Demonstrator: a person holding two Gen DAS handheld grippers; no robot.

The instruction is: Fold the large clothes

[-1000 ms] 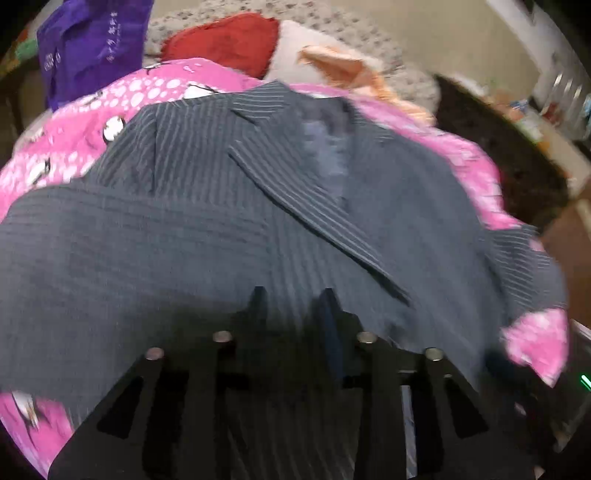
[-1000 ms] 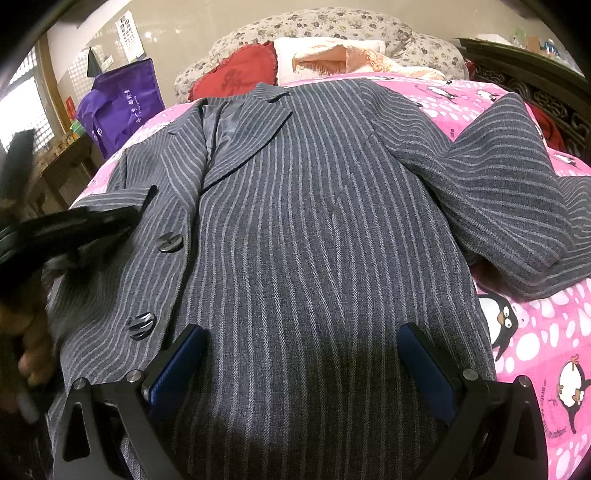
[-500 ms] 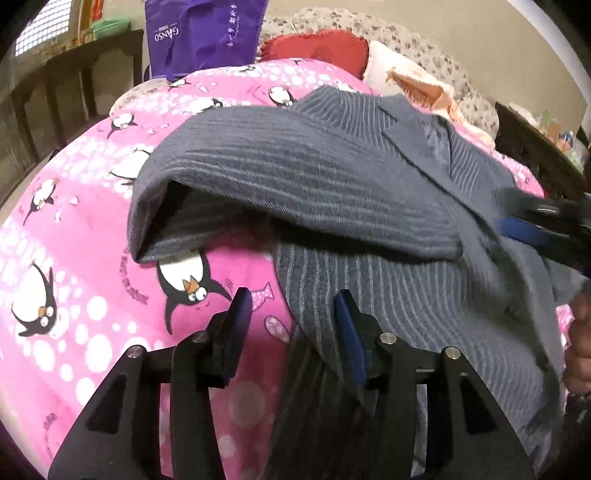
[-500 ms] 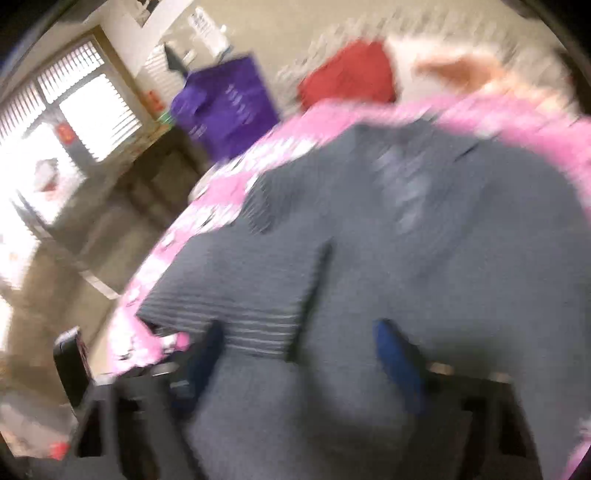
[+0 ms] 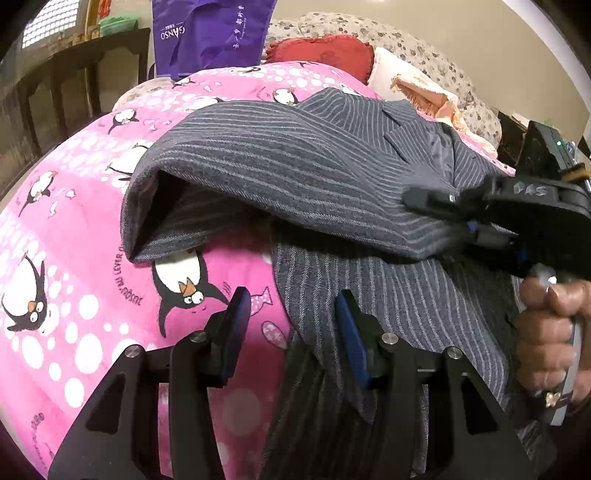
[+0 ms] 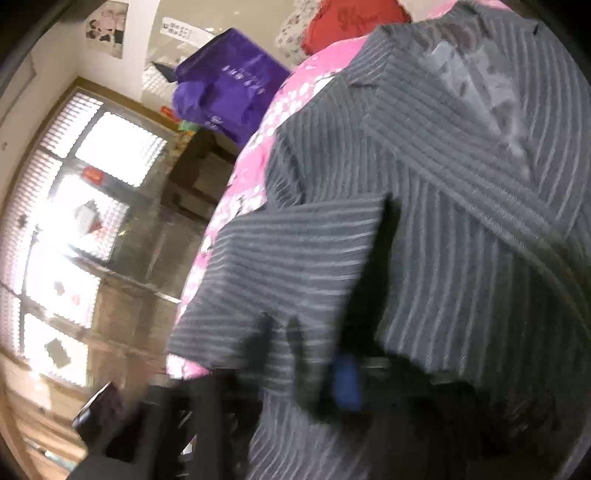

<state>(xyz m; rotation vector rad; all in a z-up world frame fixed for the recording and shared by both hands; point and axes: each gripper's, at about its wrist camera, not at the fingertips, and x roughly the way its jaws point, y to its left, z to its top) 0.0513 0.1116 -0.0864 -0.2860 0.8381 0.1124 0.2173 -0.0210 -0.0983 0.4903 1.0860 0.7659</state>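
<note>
A grey pinstriped jacket (image 5: 388,295) lies face up on a pink penguin blanket (image 5: 74,258). Its left sleeve (image 5: 258,173) is folded across the chest, cuff mouth gaping toward the blanket. My left gripper (image 5: 291,328) is open at the jacket's left front edge; that edge lies between the blue pads (image 5: 236,325), which do not press on it. In a hand at the right, my right gripper (image 5: 436,214) is shut on the sleeve near the chest. The right wrist view is blurred: the sleeve (image 6: 295,266) drapes over my right gripper (image 6: 317,369), with one blue pad (image 6: 345,380) showing.
A purple bag (image 5: 207,33), a red cushion (image 5: 325,55) and pillows (image 5: 417,85) sit at the head of the bed. A dark wooden table (image 5: 74,74) stands left of the bed. A bright window (image 6: 74,221) lies beyond the bed's left edge.
My left gripper moved from over the jacket's body to its left edge and opened wider. My right gripper swung left from the hem, closed from wide open, and now grips the sleeve.
</note>
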